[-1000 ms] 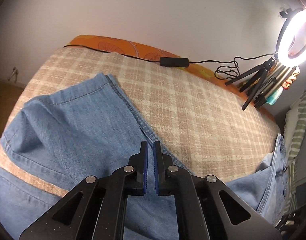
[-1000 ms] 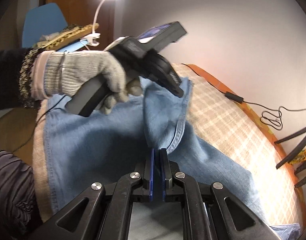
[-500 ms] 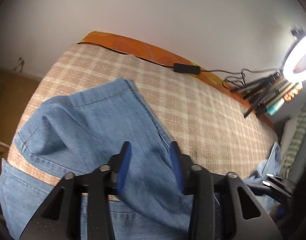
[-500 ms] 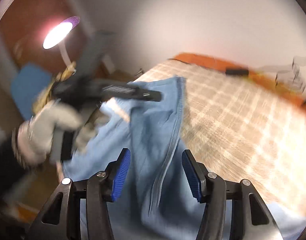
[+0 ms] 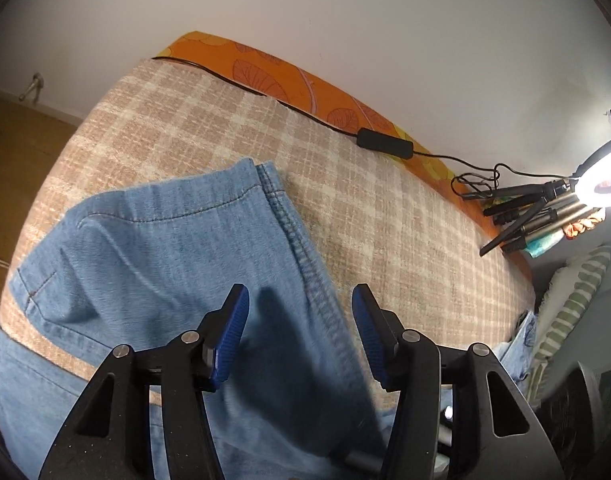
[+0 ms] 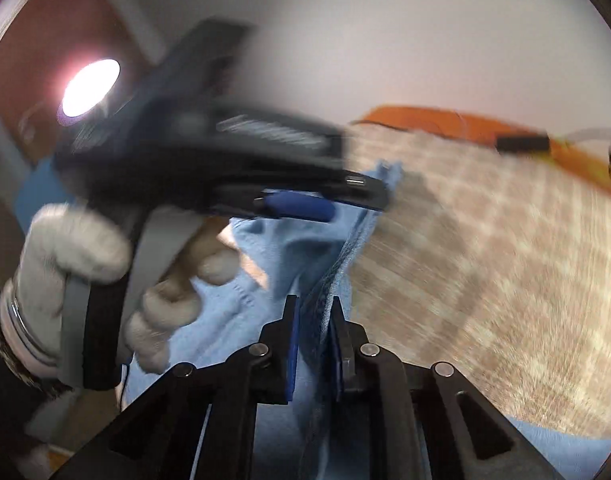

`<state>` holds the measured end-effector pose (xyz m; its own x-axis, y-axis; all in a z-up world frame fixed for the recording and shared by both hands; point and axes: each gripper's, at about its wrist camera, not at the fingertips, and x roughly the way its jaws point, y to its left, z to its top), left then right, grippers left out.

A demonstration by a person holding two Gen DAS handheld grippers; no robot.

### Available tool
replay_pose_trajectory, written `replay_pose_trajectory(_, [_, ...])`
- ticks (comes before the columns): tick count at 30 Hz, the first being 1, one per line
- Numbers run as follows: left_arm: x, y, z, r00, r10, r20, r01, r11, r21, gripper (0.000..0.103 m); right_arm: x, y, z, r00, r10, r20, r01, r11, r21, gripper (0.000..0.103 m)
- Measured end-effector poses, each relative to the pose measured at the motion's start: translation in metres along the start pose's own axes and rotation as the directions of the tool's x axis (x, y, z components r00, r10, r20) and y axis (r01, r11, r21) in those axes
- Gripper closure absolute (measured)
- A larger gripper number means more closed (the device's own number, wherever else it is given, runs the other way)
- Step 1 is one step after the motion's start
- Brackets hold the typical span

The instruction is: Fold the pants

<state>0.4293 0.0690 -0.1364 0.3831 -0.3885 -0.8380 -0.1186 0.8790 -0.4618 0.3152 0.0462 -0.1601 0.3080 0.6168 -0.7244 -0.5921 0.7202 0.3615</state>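
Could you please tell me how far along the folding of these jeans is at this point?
Done: one leg of the jeans already lies doubled back over the checked blanket. In hand: the right tool has just been closing and pinches a raised seam fold, while the left tool has just been opening and hovers open above the denim. Left: further folds, since the denim lies rumpled and loose.

Pants [image 5: 165, 264] light blue denim; blanket [image 5: 385, 220] beige w/ cream plaid; sheet [image 5: 305, 84] orange, leaf print; pads [image 5: 233, 332] blue; glove [image 6: 65, 248] grey.
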Motion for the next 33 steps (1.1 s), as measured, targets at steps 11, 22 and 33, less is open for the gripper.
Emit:
replay_pose_trajectory(11, [-0.006, 0.013, -0.017, 0.999, 0.003, 0.034, -0.005, 0.999, 0.046, 0.090, 0.006, 0.058, -0.018, 0.999, 0.050, -0.007, -0.050, 0.984, -0.172, 0.092])
replay_pose_trajectory(22, [-0.096, 0.079, -0.065, 0.943, -0.157, 0.294, 0.175, 0.984, -0.038, 0.093, -0.093, 0.018, -0.066, 0.998, -0.034, 0.049, 0.035, 0.999, -0.034, 0.042])
replay_pose_trajectory(33, [-0.125, 0.111, -0.133, 0.894, -0.202, 0.399, 0.253, 0.964, -0.080, 0.093, -0.215, -0.149, -0.131, 0.883, -0.469, 0.020, 0.381, 0.742, 0.551, 0.032])
